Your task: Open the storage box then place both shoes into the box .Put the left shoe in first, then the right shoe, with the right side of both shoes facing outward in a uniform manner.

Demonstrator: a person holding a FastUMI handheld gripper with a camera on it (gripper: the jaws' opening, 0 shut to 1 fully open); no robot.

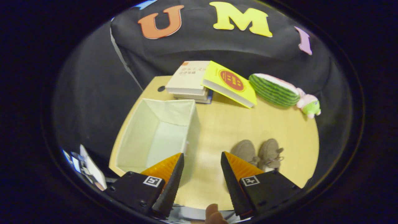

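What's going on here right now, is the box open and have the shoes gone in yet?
The handheld gripper hovers open over the wooden table, holding nothing. The pale fabric storage box sits open and empty ahead of one finger. The pair of tan lace-up shoes stands side by side on the table just beyond the other finger. Neither shoe is in the box yet.

The camera rides on the gripper [202, 168] and looks forward and down from high above the desk [224, 124]; its two fingers [169, 183] poke up at the bottom, spread apart; the far desk edge, with books [189, 81] on it, seems well away; the round lens bends everything, so nearness is hard to judge.
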